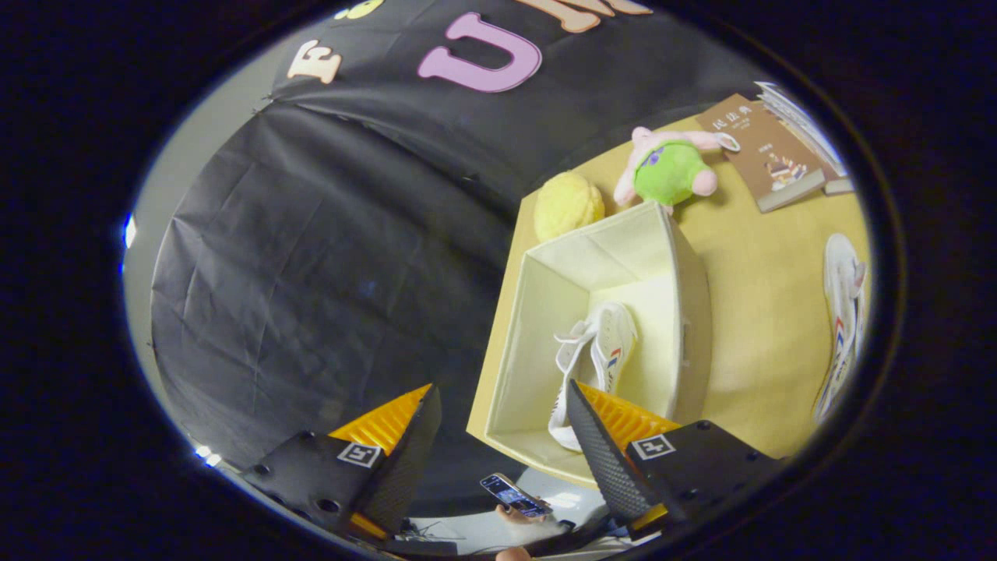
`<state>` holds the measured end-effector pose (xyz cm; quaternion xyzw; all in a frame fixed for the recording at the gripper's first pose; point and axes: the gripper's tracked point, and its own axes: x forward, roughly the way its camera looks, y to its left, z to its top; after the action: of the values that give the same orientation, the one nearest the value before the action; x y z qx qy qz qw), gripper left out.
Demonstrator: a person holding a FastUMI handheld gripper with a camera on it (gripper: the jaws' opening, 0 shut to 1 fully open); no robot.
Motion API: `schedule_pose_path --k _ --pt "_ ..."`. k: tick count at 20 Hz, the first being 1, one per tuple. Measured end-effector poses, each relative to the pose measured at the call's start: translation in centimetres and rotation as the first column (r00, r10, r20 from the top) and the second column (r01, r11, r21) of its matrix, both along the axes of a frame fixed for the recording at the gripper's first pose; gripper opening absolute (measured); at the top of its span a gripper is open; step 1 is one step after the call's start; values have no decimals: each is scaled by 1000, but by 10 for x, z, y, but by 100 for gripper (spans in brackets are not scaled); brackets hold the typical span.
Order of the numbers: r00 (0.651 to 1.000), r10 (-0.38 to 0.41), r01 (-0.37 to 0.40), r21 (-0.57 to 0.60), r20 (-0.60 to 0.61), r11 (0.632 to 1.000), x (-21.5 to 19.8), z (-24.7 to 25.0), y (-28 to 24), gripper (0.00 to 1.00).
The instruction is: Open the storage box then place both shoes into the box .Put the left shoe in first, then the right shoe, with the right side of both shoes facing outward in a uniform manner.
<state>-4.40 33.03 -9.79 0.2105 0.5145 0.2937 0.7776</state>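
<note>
My tongs (502, 436) are apart and empty — one white sneaker (596, 354) lies in the open storage box (689, 312), the other sneaker (841, 319) waits on the surface (759, 312).

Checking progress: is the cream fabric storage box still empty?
No. One white sneaker lies inside the cream fabric storage box; hand-held gripper open.

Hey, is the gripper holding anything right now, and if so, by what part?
Nothing is held. The gripper is open with empty space between its fingers; one shoe lies inside the storage box, the other shoe on the table.
</note>
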Motion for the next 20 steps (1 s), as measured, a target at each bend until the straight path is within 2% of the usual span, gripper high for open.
schedule_pose_path --k 3,6,12,16,20 --pt "993 71 -65 -65 97 996 -11 1 -29 100" --pt "978 115 -90 -145 176 985 -16 -3 -62 100" --pt "958 134 -49 -316 254 948 -22 -16 -137 100" --pt "950 121 25 -457 287 889 -8 -31 -205 100" --pt "948 92 117 -601 304 791 18 -55 -283 100"
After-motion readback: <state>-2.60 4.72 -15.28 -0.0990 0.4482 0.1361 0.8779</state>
